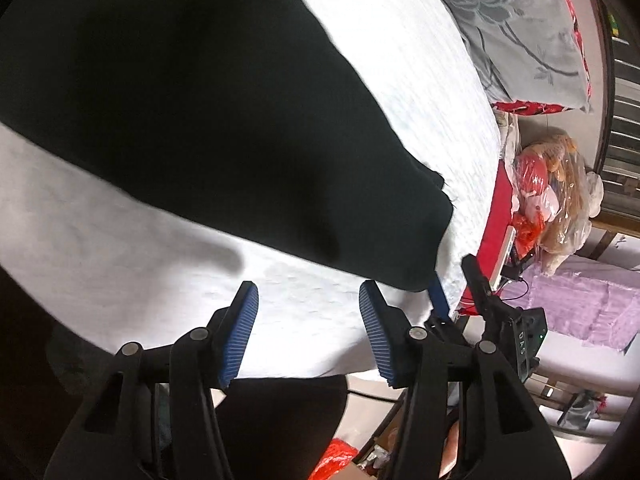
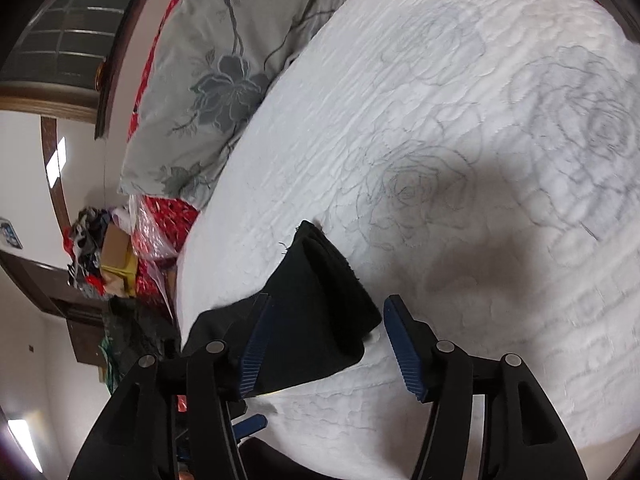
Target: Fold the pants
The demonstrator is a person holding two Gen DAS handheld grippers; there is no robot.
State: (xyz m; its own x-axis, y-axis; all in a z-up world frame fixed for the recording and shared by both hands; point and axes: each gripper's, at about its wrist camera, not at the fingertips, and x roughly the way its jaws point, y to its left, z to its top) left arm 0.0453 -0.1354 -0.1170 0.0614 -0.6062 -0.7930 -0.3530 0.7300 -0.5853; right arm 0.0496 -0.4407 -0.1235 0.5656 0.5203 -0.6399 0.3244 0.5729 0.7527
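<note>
Black pants [image 1: 192, 120] lie across a white quilted bedspread [image 1: 304, 320]. In the left wrist view they fill the upper left, and their end tapers to a point just beyond my left gripper [image 1: 308, 300]. That gripper is open and empty above the bedspread. The right gripper also shows in the left wrist view [image 1: 452, 284], at the pants' tip. In the right wrist view the pants' end [image 2: 316, 312] lies folded between the jaws of my right gripper [image 2: 328, 312], which is open, the cloth against its left finger [image 2: 256, 344].
A grey floral pillow [image 2: 224, 76] lies at the head of the bed over a red cover [image 1: 496, 224]. Plastic bags [image 1: 556, 196] and a cardboard box [image 2: 116, 244] crowd the bedside. Purple cloth [image 1: 580, 300] lies beyond.
</note>
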